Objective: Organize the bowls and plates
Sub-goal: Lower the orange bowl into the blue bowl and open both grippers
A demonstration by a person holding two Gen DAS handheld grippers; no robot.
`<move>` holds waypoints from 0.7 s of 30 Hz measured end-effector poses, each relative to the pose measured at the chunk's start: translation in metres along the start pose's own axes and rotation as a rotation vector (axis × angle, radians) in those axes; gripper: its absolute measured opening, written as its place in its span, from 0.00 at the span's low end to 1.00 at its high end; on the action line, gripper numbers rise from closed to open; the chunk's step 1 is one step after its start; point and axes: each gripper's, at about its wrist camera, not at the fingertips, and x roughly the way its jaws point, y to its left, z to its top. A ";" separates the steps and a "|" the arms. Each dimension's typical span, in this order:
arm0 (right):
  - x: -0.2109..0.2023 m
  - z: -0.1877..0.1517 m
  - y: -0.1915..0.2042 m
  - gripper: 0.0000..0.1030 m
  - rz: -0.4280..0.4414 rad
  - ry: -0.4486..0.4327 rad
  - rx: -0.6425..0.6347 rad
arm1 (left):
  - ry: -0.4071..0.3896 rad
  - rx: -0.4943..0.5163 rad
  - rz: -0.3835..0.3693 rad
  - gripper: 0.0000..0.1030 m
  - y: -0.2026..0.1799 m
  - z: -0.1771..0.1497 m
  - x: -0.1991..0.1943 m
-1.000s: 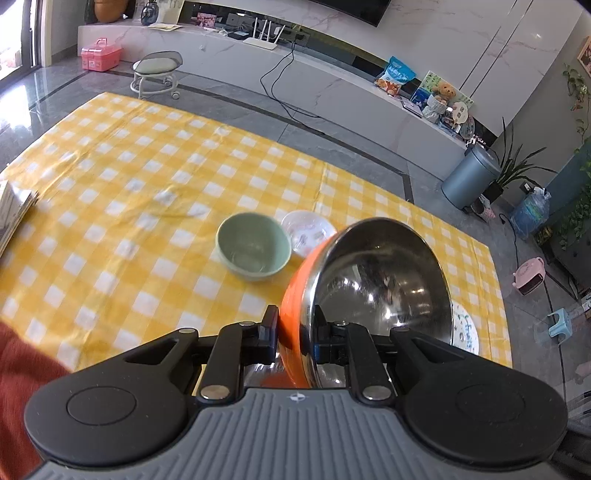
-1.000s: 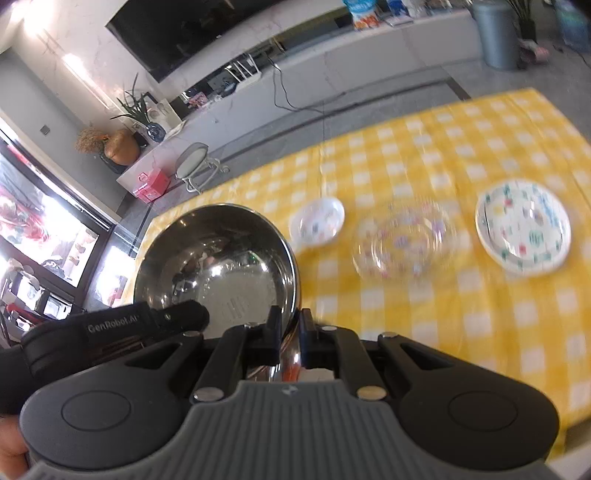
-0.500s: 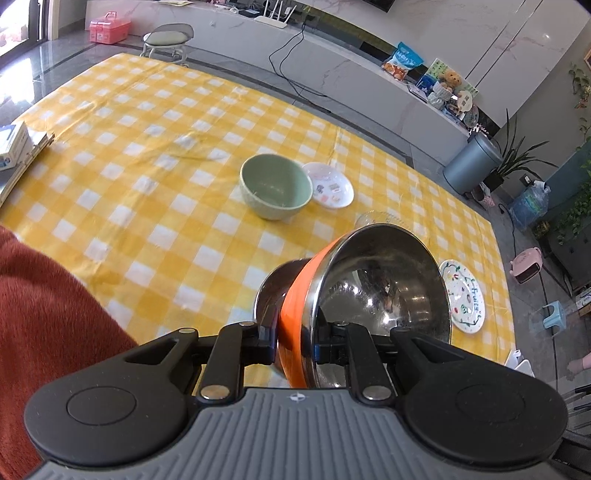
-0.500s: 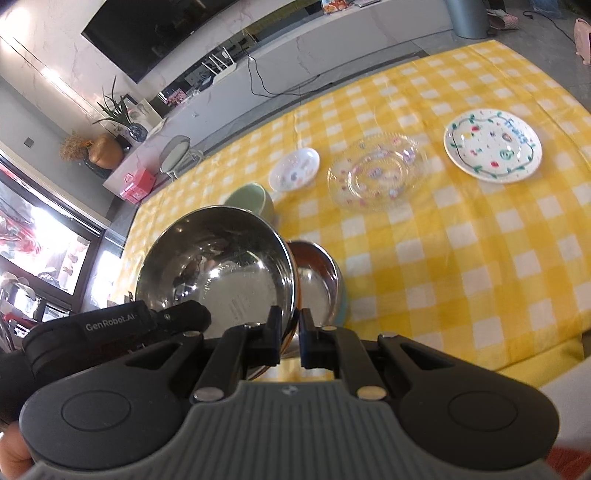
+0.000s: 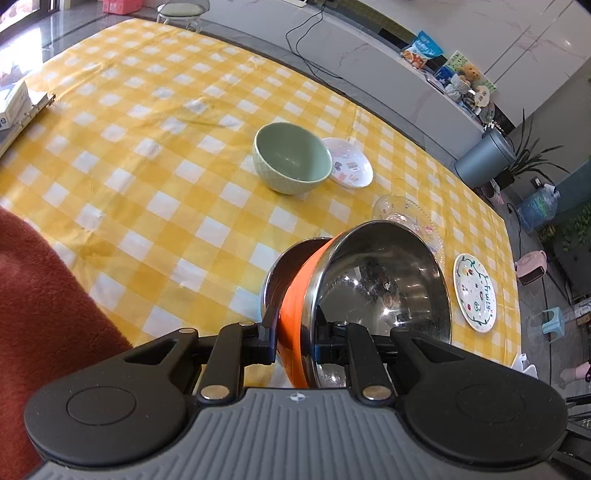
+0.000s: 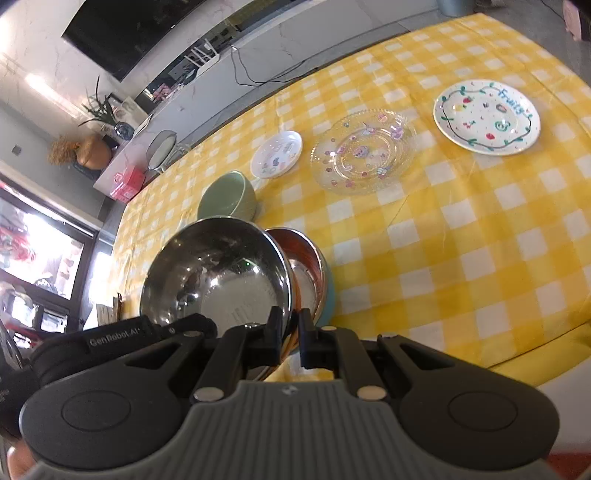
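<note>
1. Grey tiled floor (image 5: 417, 122), glossy with daylight.
2. Long white marble media bench (image 5: 369, 66) against the wall.
3. Wall-mounted dark television (image 6: 122, 33).
4. Grey bin (image 5: 485, 158) beside a potted plant (image 5: 532, 158).
5. Bright window (image 6: 40, 251).

Both grippers tilt steeply downward. The left gripper (image 5: 294, 338) has its fingers (image 5: 268, 334) clamped on a rim; the right gripper (image 6: 289, 336) pinches a thinner rim, nearly closed.
</note>
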 end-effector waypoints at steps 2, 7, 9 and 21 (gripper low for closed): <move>0.005 0.003 -0.001 0.06 -0.003 0.003 0.007 | 0.007 0.002 0.004 0.18 -0.001 0.004 0.005; 0.014 0.008 -0.007 0.06 -0.011 0.003 0.038 | 0.048 0.022 0.006 0.18 -0.004 0.009 0.019; 0.016 0.010 -0.009 0.06 -0.013 0.006 0.045 | 0.051 0.035 0.012 0.18 -0.006 0.009 0.022; 0.028 0.011 -0.008 0.08 -0.037 0.018 0.041 | 0.004 0.160 0.096 0.18 -0.019 0.014 0.022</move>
